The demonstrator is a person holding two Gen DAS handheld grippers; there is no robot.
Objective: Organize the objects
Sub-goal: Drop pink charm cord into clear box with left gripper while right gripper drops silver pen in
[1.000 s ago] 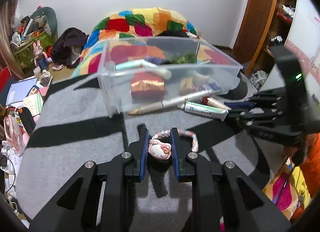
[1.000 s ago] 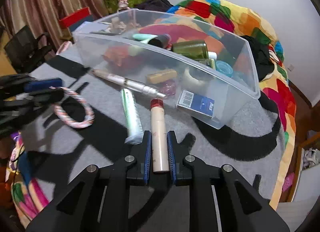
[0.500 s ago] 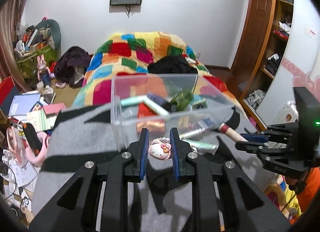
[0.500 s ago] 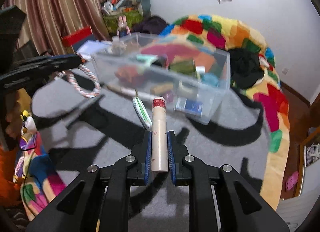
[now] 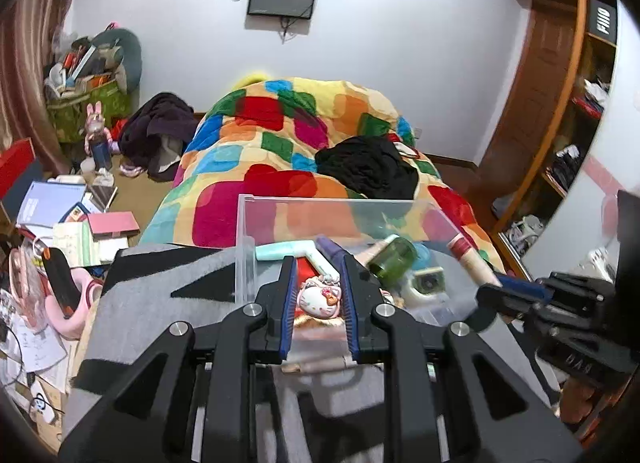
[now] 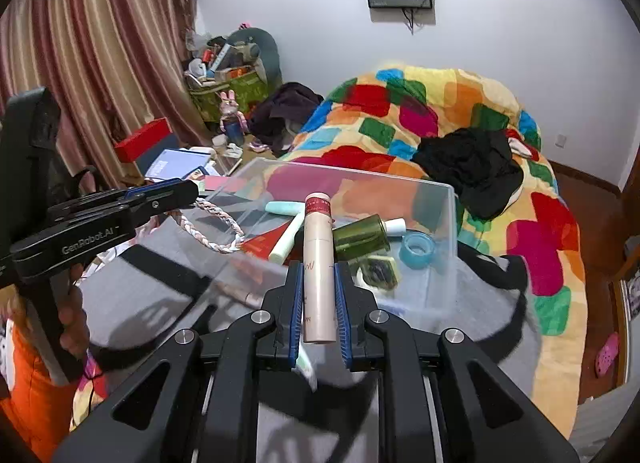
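My left gripper (image 5: 316, 295) is shut on a white cat-face charm (image 5: 320, 300) whose braided pink-and-white loop (image 6: 216, 229) hangs from it over the near left side of the clear plastic bin (image 5: 245, 239). My right gripper (image 6: 318, 295) is shut on a beige tube with a dark red cap (image 6: 318, 263), held lifted in front of the bin (image 6: 451, 223). In the left wrist view the right gripper (image 5: 516, 291) reaches in from the right with the tube (image 5: 470, 259). The left gripper (image 6: 176, 191) shows at the left of the right wrist view.
The bin holds a green bottle (image 6: 360, 237), a mint tube (image 6: 286, 209), a blue tape roll (image 6: 416, 249) and other small items. It stands on a grey and black cloth (image 6: 160, 283). A colourful quilt (image 5: 304, 159) lies beyond, and cluttered papers (image 5: 60, 219) lie at left.
Both grippers have risen off the cloth with their objects, and both now hang at the bin's rim. The views tilted up to show more of the room.
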